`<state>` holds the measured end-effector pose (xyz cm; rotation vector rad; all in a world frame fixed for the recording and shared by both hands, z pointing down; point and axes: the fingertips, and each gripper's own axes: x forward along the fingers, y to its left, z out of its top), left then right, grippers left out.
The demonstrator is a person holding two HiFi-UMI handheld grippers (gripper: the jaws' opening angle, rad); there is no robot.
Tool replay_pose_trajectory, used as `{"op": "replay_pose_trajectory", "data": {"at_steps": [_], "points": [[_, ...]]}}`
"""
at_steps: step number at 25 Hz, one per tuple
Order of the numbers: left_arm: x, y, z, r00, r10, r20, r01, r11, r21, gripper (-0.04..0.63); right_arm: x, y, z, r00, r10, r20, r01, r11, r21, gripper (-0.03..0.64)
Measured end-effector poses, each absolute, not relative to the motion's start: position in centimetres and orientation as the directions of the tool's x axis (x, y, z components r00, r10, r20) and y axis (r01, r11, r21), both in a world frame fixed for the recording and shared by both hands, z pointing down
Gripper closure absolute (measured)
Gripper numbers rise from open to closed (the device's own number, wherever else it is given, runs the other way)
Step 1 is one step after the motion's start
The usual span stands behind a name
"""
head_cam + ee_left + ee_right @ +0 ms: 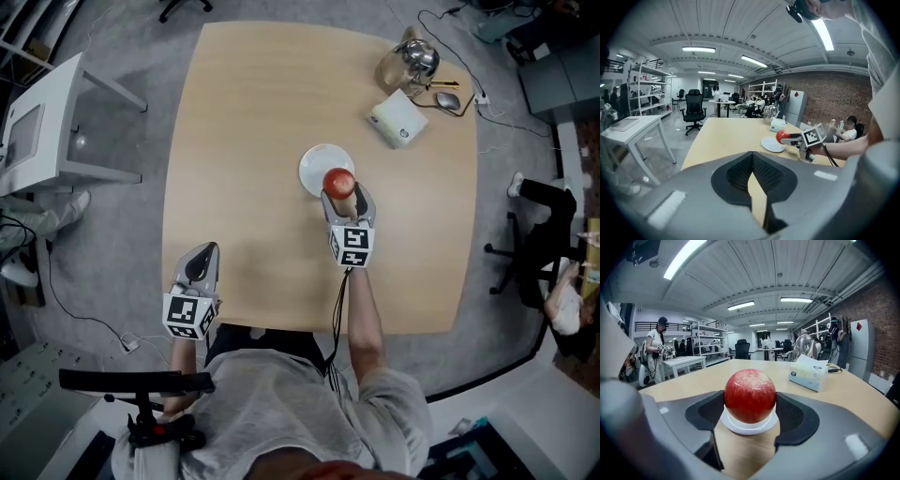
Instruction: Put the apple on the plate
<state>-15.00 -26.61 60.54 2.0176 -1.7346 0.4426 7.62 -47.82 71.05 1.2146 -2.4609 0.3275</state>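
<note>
One round red apple (338, 178) is gripped in the right claw (341, 191), just over the small white round plate's (314, 167) lower-right rim at frame centre; the left claw (205, 251), closed and empty, hangs lower left.

place: workshop-style lab | cues: shelving racks (644, 89), office chair (694, 110) (brick wall (834, 101))

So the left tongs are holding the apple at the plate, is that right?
Not quite: it is the right tongs that hold the apple at the plate, as the right gripper view shows; the left tongs are shut on nothing.
</note>
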Motion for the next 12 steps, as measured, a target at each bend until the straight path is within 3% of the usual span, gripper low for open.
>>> {"op": "replay_pose_trajectory", "data": {"at_steps": [12], "points": [[-15.4, -26.2, 61.3, 0.145, -0.834, 0.532, -0.988, -0.093, 0.125, 0.577, 6.1, -48.8, 73.4, -0.562, -0.683, 0.467, -0.776, 0.630, -0.013, 0.267]]}}
